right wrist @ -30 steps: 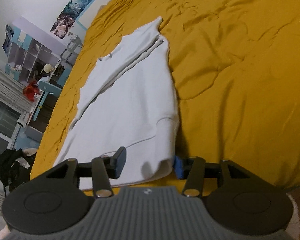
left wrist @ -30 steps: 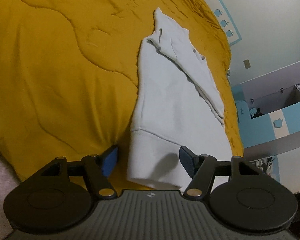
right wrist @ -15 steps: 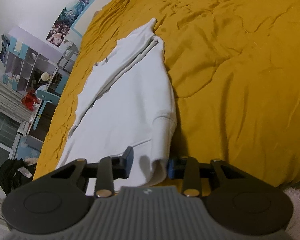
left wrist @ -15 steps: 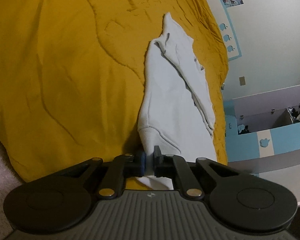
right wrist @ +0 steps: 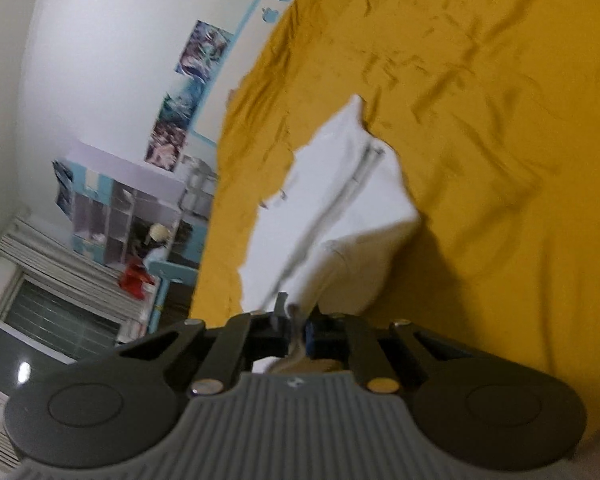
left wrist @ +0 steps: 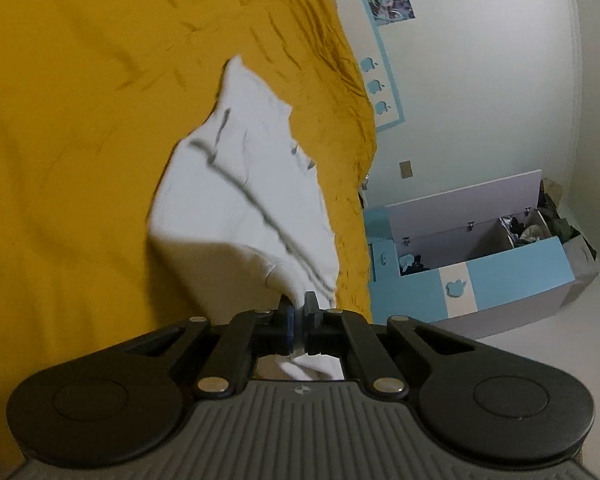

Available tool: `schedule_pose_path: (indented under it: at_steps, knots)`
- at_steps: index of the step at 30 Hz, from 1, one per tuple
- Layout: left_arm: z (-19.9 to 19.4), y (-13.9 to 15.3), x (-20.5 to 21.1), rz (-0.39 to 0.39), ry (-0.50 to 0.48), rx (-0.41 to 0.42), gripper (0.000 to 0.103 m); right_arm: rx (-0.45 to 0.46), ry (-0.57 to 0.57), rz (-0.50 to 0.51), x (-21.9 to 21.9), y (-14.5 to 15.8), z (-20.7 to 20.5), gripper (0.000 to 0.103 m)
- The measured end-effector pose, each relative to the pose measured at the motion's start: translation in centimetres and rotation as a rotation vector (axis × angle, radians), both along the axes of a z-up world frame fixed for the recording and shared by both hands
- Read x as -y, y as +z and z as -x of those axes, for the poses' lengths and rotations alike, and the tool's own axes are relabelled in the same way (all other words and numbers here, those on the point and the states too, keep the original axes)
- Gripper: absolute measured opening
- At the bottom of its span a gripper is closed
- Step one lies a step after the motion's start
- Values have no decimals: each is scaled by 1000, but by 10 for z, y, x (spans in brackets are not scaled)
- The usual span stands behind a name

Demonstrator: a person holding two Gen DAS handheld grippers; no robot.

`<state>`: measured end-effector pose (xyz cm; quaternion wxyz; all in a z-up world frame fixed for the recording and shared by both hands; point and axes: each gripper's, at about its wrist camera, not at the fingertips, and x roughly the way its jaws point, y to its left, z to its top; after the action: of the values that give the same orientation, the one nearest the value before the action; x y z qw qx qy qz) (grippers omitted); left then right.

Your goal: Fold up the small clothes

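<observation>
A white sweatshirt (left wrist: 240, 196) lies on a yellow bedspread (left wrist: 68, 128); it also shows in the right wrist view (right wrist: 332, 208). My left gripper (left wrist: 298, 312) is shut on the garment's bottom hem at one corner. My right gripper (right wrist: 298, 318) is shut on the hem at the other corner. Both hold the hem lifted off the bed, so the lower part of the garment rises toward the cameras and its far end still rests on the bedspread (right wrist: 500, 140).
A blue and white open storage box (left wrist: 480, 256) stands beside the bed. Posters (right wrist: 188, 92) hang on the white wall. A shelf unit (right wrist: 120, 208) and a window (right wrist: 52, 328) are at the left of the right wrist view.
Both grippers closed on the hem of the sweatshirt, the left one first, then the right. Both have since lifted the hem up off the bed.
</observation>
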<state>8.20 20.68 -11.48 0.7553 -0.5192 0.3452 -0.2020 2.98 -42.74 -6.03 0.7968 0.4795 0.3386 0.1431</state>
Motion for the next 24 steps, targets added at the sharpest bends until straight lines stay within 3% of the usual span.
schedule_pose_path:
  at_steps: [8,12,15,18,19,21,22,24]
  knots:
    - [-114,24,-3,-25,-41,68,3,52,-81,-9,-5,10,-134,1]
    - [-191,38,0,-96,-46,98,3,40,-123,4,-11,7,-227,1]
    - [-248,27,2,-101,-17,75,3,26,-144,61,-21,-1,-298,1]
    - [-308,-4,9,-80,-20,56,7,-17,-158,146,-34,-19,-366,2]
    - [-323,-14,10,-139,12,29,8,-52,-165,167,-36,-28,-383,8]
    - [-333,-26,7,-214,98,12,9,-126,-286,190,-35,-45,-399,32]
    - [-330,-28,3,-206,127,26,9,-124,-348,161,-32,-49,-397,54]
    - [-313,-28,-5,-156,158,69,9,-49,-319,103,-28,-49,-390,59]
